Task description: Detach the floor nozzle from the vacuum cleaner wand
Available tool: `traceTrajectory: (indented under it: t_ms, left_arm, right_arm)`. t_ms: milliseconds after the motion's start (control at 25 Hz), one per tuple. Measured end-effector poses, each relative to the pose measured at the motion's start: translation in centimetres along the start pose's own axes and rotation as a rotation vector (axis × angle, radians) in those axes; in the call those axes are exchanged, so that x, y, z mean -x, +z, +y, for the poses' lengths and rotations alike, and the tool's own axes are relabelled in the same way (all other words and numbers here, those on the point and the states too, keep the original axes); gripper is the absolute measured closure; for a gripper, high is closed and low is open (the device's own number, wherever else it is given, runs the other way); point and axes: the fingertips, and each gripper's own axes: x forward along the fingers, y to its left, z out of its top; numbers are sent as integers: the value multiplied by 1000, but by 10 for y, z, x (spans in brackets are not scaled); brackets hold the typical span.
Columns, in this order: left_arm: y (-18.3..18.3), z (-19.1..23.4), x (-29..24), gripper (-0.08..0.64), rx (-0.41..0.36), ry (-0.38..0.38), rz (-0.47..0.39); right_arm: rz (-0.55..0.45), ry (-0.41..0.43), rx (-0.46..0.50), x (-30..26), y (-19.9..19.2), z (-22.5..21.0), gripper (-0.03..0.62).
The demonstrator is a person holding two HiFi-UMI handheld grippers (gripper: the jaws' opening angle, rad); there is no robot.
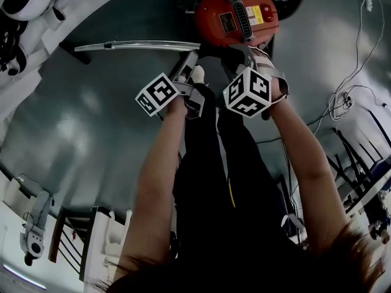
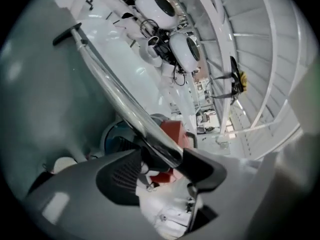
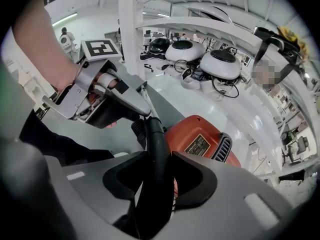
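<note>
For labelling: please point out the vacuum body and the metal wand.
vacuum body (image 1: 237,17), head view, middle of its red top.
metal wand (image 1: 140,44), head view, midway along the tube.

Floor (image 1: 91,115) lies open beside the wand (image 1: 140,44); vacuum body (image 1: 235,17) seemingly blocks ahead.

The red vacuum body (image 1: 237,14) was clipped by the head view's top edge. Left of it, the wand's (image 1: 146,44) near end vanished under my left gripper (image 1: 186,63); the floor nozzle (image 1: 76,49) beyond looked too small for me to read. Beside the body, the black hose (image 3: 156,149) ran off the right gripper view's bottom edge.
</note>
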Motion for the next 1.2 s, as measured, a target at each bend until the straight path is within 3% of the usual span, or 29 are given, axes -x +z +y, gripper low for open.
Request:
traceTrajectory:
  t_ms: [120,280,520,800,1000,1200]
  left_arm:
    - [-4,-11,-1,296,114,-82,-20]
    - [-12,-6,-9,291,239,-83,-28]
    - [-36,-4,-18,296,168,-67,81]
    - [-50,-17,-31,299,263,-149,131]
    - [-52,-17,-33,299,260,-97,78]
    - [-52,-14,-32,333,388,-94,11]
  right_arm:
    - [-19,-7,2,12,-6,6,436]
    - [-31,-14,-9,22,-21,16,436]
    - [-22,-39,-13,38,-46,21,436]
    - [-40,-50,-4,56,-58,22,436]
    - [-52,-49,-18,56,-61,23,436]
    - [-70,-24,-32,57,-61,23,434]
